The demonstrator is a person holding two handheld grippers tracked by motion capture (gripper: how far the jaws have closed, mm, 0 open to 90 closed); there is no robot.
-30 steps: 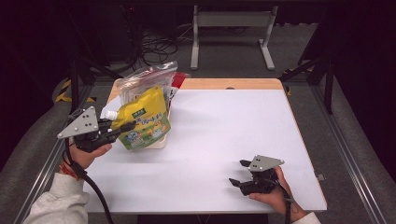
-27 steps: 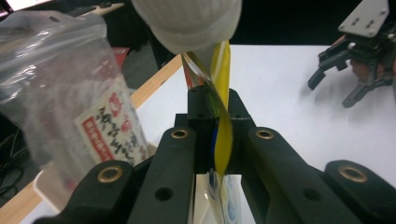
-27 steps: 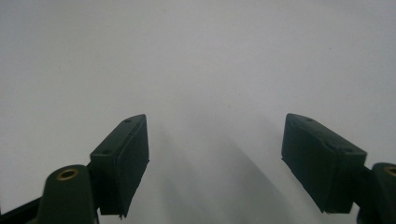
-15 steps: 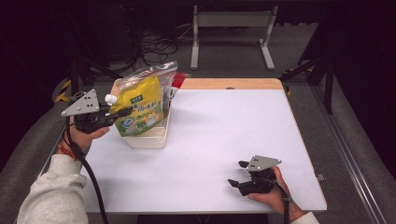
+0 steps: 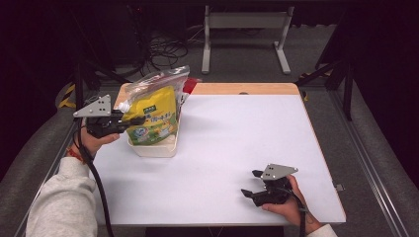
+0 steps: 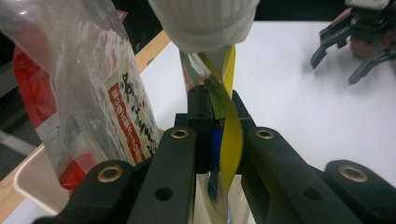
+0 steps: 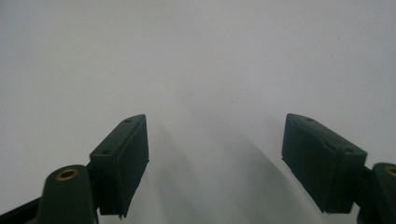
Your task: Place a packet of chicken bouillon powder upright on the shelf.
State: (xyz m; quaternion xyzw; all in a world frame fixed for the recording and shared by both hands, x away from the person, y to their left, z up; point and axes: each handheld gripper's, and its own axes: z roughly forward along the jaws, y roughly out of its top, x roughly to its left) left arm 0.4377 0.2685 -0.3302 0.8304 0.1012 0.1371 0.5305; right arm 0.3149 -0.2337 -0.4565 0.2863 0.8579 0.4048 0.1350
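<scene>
1. The glossy yellow pouch has moved up and left, and now stands upright in the cream tub at the frame's upper left.
2. The left gripper pinches the pouch's flat edge under its ribbed white cap.
3. The right gripper rests with jaws wide on the smooth white table.

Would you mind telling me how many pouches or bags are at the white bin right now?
2. The yellow spouted pouch stands in the white bin, pinched by the left gripper. The clear bag with red contents sits just behind it. More may be hidden behind them.
</scene>
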